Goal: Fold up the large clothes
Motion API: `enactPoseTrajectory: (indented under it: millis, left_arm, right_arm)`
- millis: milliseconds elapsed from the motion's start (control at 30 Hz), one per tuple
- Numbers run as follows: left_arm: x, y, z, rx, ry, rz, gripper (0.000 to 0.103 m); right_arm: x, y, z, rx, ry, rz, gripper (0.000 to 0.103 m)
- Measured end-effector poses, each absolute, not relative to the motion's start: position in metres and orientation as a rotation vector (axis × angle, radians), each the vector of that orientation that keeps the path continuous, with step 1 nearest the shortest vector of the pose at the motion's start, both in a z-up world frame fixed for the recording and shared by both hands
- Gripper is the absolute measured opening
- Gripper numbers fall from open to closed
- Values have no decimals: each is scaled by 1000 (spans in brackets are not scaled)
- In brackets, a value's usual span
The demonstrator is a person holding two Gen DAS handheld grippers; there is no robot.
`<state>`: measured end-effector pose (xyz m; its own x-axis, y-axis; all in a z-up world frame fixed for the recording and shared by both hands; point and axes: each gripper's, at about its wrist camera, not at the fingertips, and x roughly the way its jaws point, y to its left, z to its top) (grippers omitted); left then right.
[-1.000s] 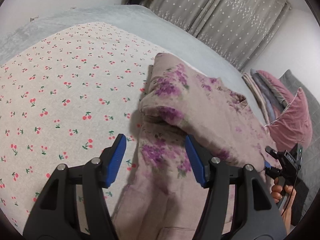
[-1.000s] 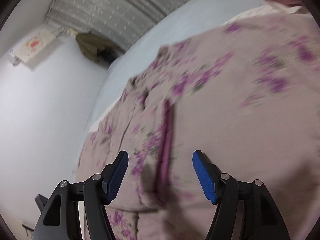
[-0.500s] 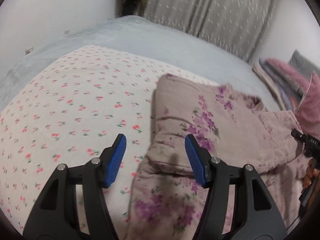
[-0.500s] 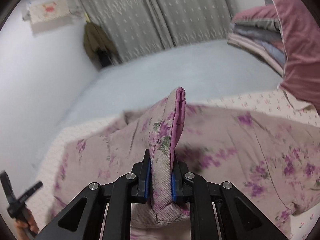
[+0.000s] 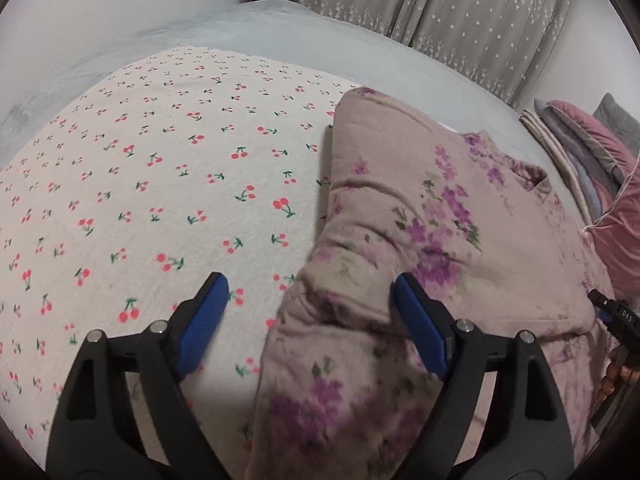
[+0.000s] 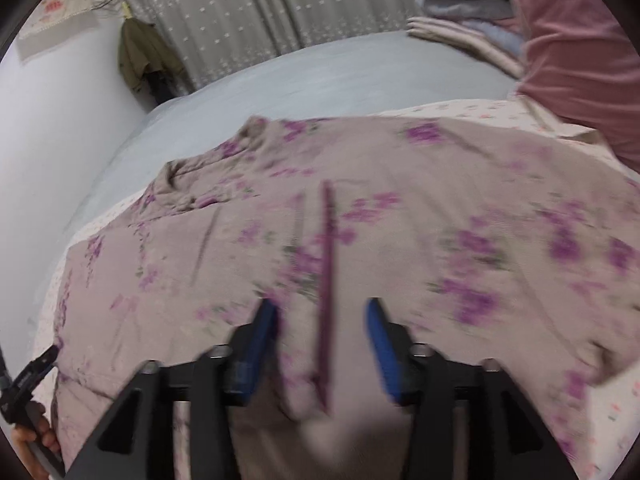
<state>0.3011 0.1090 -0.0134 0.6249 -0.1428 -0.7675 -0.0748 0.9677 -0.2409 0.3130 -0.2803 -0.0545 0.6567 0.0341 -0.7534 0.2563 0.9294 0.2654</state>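
Note:
A large pale pink garment with purple flowers (image 5: 432, 216) lies partly folded on a cherry-print sheet (image 5: 160, 184). My left gripper (image 5: 308, 316) is open, low over the garment's left folded edge, with a fold of cloth between its blue pads. In the right wrist view the garment (image 6: 400, 232) spreads across the bed, blurred. My right gripper (image 6: 320, 344) is open above it, and a dark pink hem (image 6: 326, 280) stands between its fingers, free of both pads.
The sheet lies on a grey bed (image 5: 280, 32). Pink pillows and folded blankets (image 6: 520, 20) are stacked at the head. Grey curtains (image 6: 240, 12) and a hanging green coat (image 6: 144, 56) stand behind. The other gripper shows at each view's edge (image 5: 616, 316).
My right gripper was shut on the garment's pink-edged fold half a second ago; it has opened and the fold has dropped. My left gripper has moved in over the garment's left edge.

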Motion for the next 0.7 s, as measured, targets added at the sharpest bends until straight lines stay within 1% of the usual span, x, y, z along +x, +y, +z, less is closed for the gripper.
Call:
enactPoseTrajectory:
  millis: [233,267,367,567,667,700]
  left_arm:
    - [272,84,8,-281,952,-124,90]
    - [267,79,10,-285,957,-143,92]
    - [243,61,18,-319,970,-246,101]
    - [200,28,27,-353,991,-408,102]
    - [189,17,21,-337,994,-429,102]
    - [187,13,20,-318,995,-424,102]
  right_arm:
    - [233,-324,-24,464,790,-227,71]
    - [218,-332,-21,479,781,-246,73]
    - [181,-349,-12,511,764,-293,75]
    - [131,-370,-4,505,744,-406,78]
    - [100,-376,-7,529,660,-449,81]
    - [96,-379,-8,538,658,-466,81]
